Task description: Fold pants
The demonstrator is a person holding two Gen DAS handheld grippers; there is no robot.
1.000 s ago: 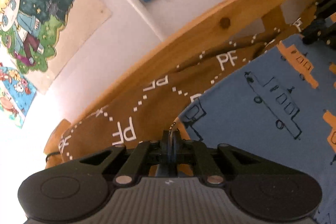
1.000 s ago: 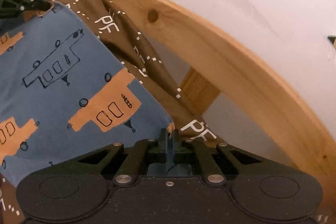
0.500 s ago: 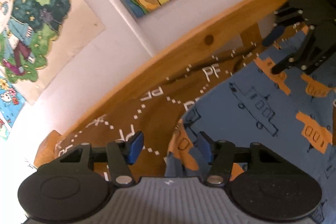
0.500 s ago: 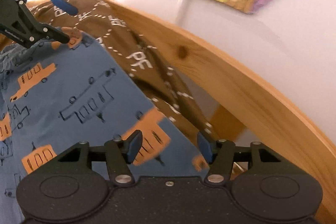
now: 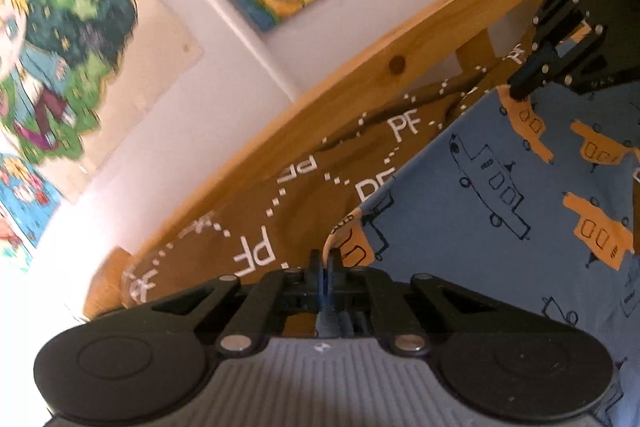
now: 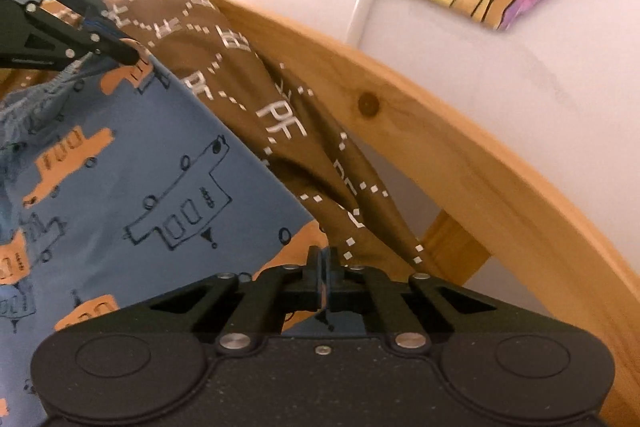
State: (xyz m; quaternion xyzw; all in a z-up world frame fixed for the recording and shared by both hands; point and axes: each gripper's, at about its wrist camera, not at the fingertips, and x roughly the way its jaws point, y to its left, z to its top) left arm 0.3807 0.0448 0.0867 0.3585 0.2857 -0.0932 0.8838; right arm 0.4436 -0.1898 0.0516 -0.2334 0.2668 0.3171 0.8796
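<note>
— Where are the pants?

— The blue pants point(image 5: 500, 195) lie over a brown cloth point(image 5: 280, 211) beside a wooden rail point(image 6: 460, 155).

— And the grippers?

— The left gripper point(image 5: 326, 261) and the right gripper point(image 6: 322, 259) each pinch a corner of the fabric, jaws closed.

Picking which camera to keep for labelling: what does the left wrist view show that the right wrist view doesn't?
Only the left wrist view shows the cartoon girl poster. Only the right wrist view shows the gathered waistband. Both show the blue pants, each gripper, left gripper and right gripper, shut on an edge, plus the brown blanket and wooden rail.
</note>
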